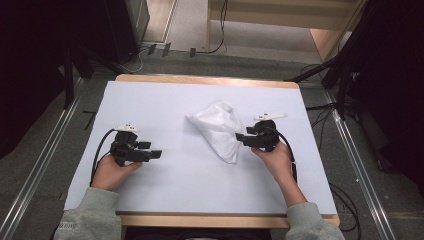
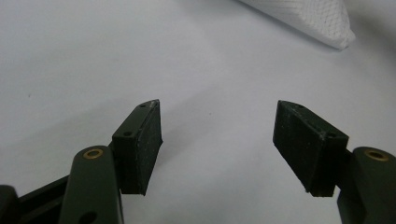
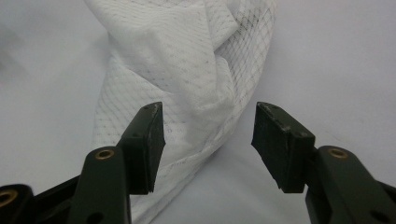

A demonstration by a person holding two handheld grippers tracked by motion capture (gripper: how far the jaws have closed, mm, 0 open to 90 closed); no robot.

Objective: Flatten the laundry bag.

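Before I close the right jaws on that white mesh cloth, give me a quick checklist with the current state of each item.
1. Right gripper jaws open: ok, a clear gap stands between them.
2. White mesh cloth between the right jaws: ok, its bunched edge lies in the gap, pads not yet pressing.
3. Grip lands on the cloth's edge rather than its bulk: cannot tell how many layers sit in the gap.
4. Left gripper free: ok, jaws wide open over bare table, nothing between them.
5. Left gripper apart from the cloth: ok, well to its left in the high view.
6. Table around the cloth clear: ok.
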